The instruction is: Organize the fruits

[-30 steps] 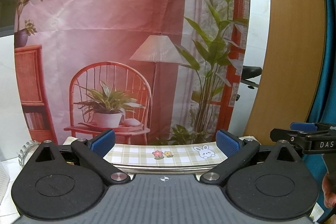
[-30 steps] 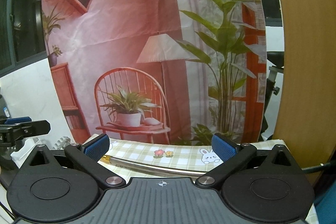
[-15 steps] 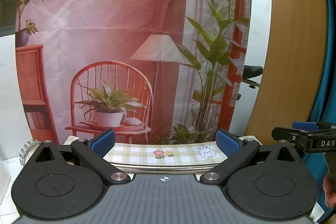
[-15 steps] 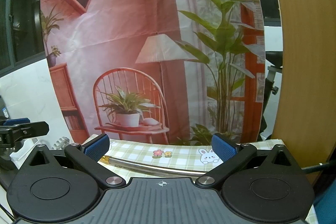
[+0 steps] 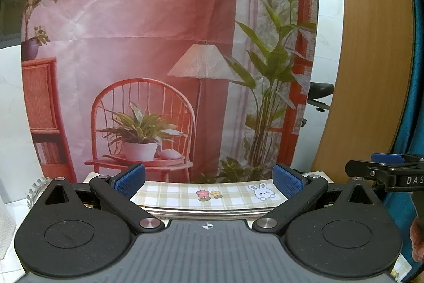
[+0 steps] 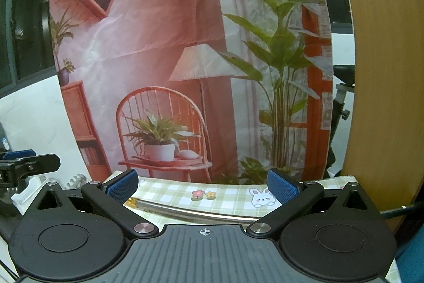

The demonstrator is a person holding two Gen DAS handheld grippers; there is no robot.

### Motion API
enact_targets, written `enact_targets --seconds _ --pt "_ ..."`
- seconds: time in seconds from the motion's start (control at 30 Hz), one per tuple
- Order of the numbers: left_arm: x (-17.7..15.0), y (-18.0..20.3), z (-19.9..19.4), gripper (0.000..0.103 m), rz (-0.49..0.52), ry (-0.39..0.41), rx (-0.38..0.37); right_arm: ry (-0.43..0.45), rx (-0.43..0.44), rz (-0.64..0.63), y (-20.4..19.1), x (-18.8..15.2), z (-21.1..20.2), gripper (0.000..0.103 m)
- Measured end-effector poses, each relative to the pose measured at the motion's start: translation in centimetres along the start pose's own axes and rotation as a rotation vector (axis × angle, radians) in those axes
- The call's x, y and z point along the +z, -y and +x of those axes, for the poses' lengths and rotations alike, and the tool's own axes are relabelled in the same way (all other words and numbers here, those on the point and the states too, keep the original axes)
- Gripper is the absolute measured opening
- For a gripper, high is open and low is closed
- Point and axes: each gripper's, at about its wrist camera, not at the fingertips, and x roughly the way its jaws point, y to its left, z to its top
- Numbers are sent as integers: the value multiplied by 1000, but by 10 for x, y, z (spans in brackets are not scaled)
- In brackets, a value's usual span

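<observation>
No fruit shows in either view. My left gripper (image 5: 209, 181) is open, its blue pads wide apart over the far strip of a green checked tablecloth (image 5: 185, 194) with flower and rabbit prints. My right gripper (image 6: 202, 183) is open too, above the same tablecloth (image 6: 230, 200). Neither holds anything. The right gripper's fingers (image 5: 384, 167) reach in at the right edge of the left wrist view. The left gripper's fingers (image 6: 29, 163) show at the left edge of the right wrist view.
A metal rim (image 5: 212, 212) runs across the table under the left gripper and also appears as a metal rim (image 6: 201, 212) under the right one. A printed backdrop (image 5: 159, 57) hangs right behind the table. A wooden panel (image 5: 371, 57) stands right. A ribbed glass object (image 5: 37, 188) sits left.
Both cameras have shifted very slightly; the backdrop has slid a little in each view. Both grippers stay open and empty.
</observation>
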Motion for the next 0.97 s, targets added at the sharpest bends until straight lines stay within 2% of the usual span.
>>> enact_targets --seconds 0.3,0.97 --pt "6 1 -10 103 4 50 31 57 -28 23 4 4 -11 103" --pt "9 1 -15 103 0 63 26 63 -33 25 5 4 -14 103"
